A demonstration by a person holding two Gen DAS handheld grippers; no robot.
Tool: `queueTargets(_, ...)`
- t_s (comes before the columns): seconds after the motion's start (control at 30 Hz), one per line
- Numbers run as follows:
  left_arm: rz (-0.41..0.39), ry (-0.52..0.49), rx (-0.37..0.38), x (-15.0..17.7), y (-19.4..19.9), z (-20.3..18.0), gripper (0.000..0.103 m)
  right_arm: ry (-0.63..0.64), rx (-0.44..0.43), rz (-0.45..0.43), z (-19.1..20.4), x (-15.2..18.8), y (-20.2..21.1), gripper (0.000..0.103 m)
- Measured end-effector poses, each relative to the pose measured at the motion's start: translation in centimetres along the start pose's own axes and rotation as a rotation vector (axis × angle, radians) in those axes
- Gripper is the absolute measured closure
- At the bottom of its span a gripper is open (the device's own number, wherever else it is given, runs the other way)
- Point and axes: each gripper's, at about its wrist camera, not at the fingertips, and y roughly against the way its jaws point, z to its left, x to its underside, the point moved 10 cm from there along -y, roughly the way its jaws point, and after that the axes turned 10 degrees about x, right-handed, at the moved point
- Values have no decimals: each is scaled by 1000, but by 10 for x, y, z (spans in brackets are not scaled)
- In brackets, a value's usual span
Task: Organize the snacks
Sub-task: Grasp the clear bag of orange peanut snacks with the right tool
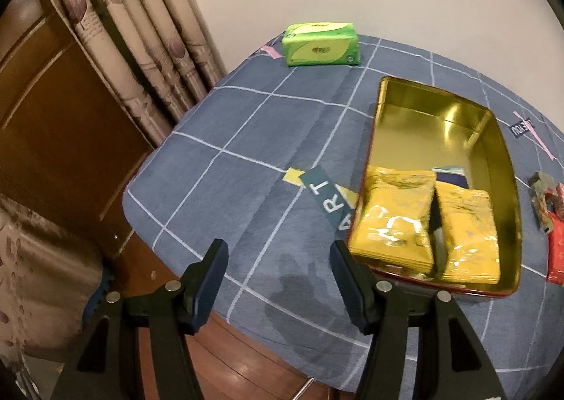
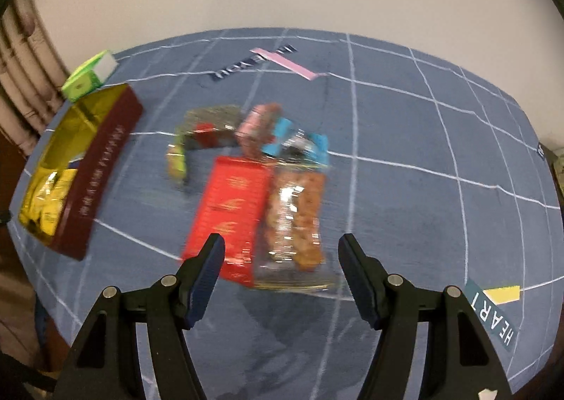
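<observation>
Blue-grey cloth with a white grid and printed word patches covers the table (image 1: 246, 139), which stands against a plain pale wall, with patterned curtains (image 1: 141, 29) and a brown wooden door (image 1: 53, 110) at the left of the left wrist view. Low in that view the left gripper (image 1: 278, 252) hangs over the near edge of the table with its jaws standing apart and nothing between them. Further back, near the wall, lies a green tissue pack (image 1: 320, 43). To the right of it and nearer sits the open tin (image 1: 440, 117), gold inside and dark red outside, holding two yellow snack packets (image 1: 394, 220) side by side at its near end; its far end is bare. Just right of the tin, at the frame's edge, part of a red packet shows. In the blurred right wrist view the tin (image 2: 102, 167) is at the left with the tissue pack (image 2: 90, 75) behind it. Right of the tin, in the middle of the cloth, lies a loose cluster of snacks: a greenish packet (image 2: 176, 160), a red packet (image 2: 229, 209) touching a clear bag of orange-brown snacks (image 2: 296, 213), and pink and blue-trimmed wrappers behind them, too smeared to tell apart. The right gripper (image 2: 282, 252) is above the near ends of the red packet and the clear bag, jaws apart, gripping nothing.
</observation>
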Motion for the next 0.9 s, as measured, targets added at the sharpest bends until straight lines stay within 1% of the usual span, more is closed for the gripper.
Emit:
queueTargets(0.13,-26,-34,14,-2,15,-19,42,-12,-9,10,-5,-1,-14,39)
queueTargets(0.23,-26,-53,42,-1,21,-36,42,-14,-19,19,-5,-2,-23,39)
queueTargets(0.37,-19,-111,85,0,26,-73,42,-26,-26,21,-3,-6,-32,39)
queueTargets(0.47,-10,-155,118,1,25,-103,42,-35,-39,21,-4,-10,-37,40)
queueTargets(0.6,2,-199,155,2,21,-137,42,-37,-53,17,-4,-12,-37,48)
queueTargets(0.73,19,-242,200,7,19,-173,42,-34,-32,22,-9,-7,-39,49)
queueTargets(0.9,40,-268,244,10,14,-208,42,-42,-45,20,-9,-5,-42,50)
